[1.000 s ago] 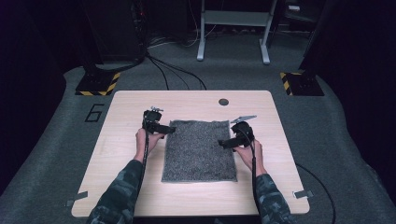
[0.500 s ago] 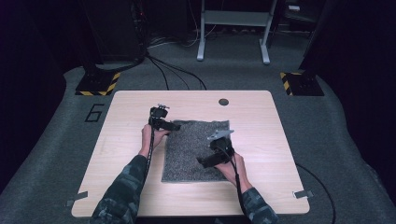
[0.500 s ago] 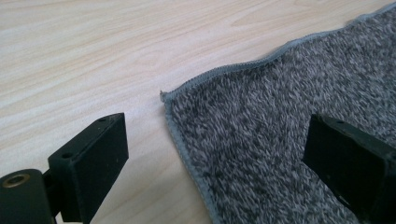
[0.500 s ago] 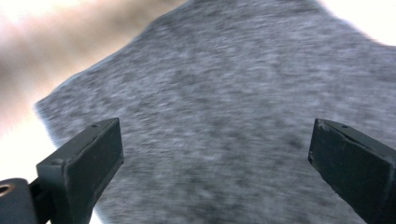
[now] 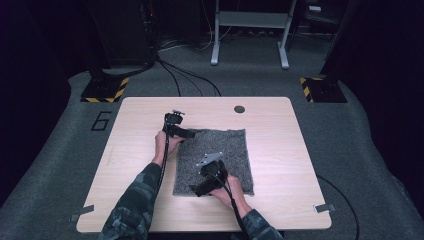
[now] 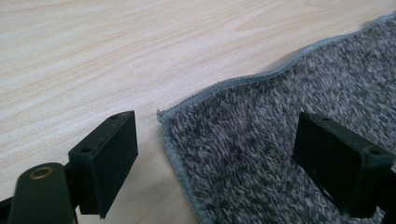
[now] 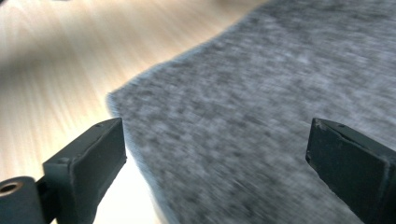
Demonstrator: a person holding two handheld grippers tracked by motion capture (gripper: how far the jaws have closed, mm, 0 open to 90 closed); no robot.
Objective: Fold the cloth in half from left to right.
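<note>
Grey towel point(image 5: 216, 160) on table point(image 5: 280, 150), near-left corner blurred, both grippers open-jawed

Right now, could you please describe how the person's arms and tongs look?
Both forearms wear camouflage sleeves. The left tongs and right tongs are black with blocky, flat-faced jaws. A grey three-cornered plate tops the right one; black cables trail along the arms.

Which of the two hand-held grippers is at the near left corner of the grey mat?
The right hand-held gripper. It lies low at the mat's near left corner, jaws open. The left hand-held gripper is at the far left corner instead.
</note>
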